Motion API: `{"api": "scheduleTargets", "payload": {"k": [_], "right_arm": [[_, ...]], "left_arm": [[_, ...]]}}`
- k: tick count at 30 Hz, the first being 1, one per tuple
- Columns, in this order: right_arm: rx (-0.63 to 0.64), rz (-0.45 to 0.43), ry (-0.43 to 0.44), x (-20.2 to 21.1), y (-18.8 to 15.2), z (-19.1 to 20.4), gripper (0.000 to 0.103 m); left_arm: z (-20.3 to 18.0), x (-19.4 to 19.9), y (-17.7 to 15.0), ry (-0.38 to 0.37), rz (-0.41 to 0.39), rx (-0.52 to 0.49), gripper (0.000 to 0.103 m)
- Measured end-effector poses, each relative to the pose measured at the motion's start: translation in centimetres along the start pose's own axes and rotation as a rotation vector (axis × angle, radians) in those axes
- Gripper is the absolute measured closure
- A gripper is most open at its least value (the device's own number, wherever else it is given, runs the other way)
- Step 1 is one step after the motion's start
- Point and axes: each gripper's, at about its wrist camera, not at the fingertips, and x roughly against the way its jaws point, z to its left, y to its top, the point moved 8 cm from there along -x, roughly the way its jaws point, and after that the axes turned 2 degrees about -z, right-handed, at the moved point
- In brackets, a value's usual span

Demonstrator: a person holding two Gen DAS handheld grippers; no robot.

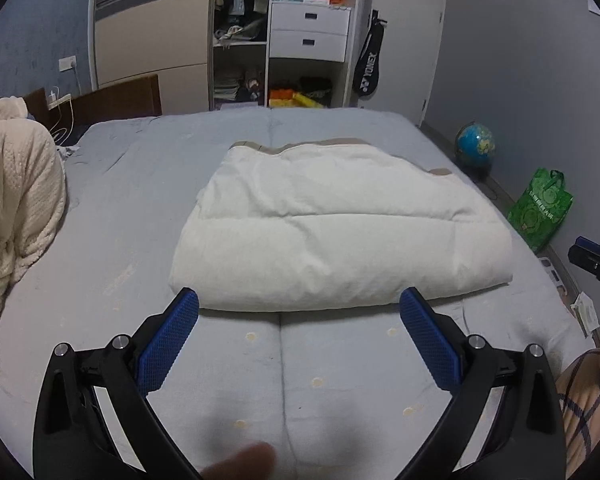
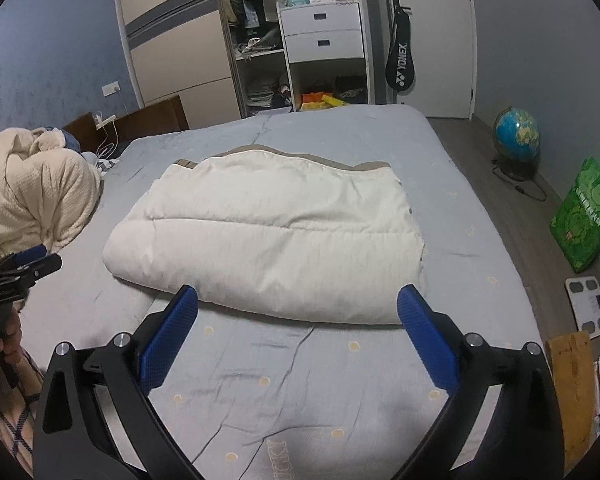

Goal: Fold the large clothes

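A white quilted garment [image 1: 336, 228] lies folded into a thick rectangle in the middle of the blue-grey bed; it also shows in the right wrist view [image 2: 276, 240]. A tan trim runs along its far edge. My left gripper [image 1: 300, 308] is open and empty, hovering just short of the bundle's near edge. My right gripper [image 2: 298, 306] is open and empty too, just short of the same near edge. Each gripper shows at the edge of the other's view: the right one [image 1: 594, 258], the left one [image 2: 24, 266].
A cream knitted blanket [image 1: 16, 208] is heaped at the bed's left side. An open wardrobe with white drawers [image 1: 308, 30] stands beyond the bed. A globe [image 2: 516, 132], a green bag [image 2: 586, 214] and a white scale [image 2: 590, 304] are on the floor at right.
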Motion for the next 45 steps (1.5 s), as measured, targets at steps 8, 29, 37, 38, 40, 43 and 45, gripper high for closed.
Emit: {"api": "scheduleTargets", "payload": {"k": [8, 29, 37, 38, 40, 43, 45], "right_arm": [[0.032, -0.018, -0.036, 0.33, -0.24, 0.06, 0.007], [0.002, -0.006, -0.048, 0.01, -0.56, -0.61, 0.007], [-0.002, -0.006, -0.047, 0.02, -0.53, -0.68, 0.007], [-0.003, -0.007, -0.047, 0.00, -0.53, -0.66, 0.007], [-0.003, -0.007, -0.047, -0.03, -0.58, -0.59, 0.007], [-0.004, -0.007, -0.047, -0.04, -0.54, -0.69, 0.007], [-0.003, -0.006, -0.047, -0.04, -0.54, -0.72, 0.007]], "left_arm": [[-0.08, 0.02, -0.71, 0.016, 0.010, -0.015, 0.006], [0.16, 0.01, -0.74, 0.012, 0.013, -0.009, 0.006], [0.21, 0.06, -0.72, 0.015, 0.014, -0.007, 0.006], [0.20, 0.06, -0.72, 0.013, 0.014, -0.008, 0.006], [0.16, 0.10, -0.69, 0.015, 0.013, -0.010, 0.006], [0.12, 0.09, -0.72, 0.015, 0.014, -0.007, 0.006], [0.10, 0.08, -0.73, 0.015, 0.014, -0.006, 0.006]]}}
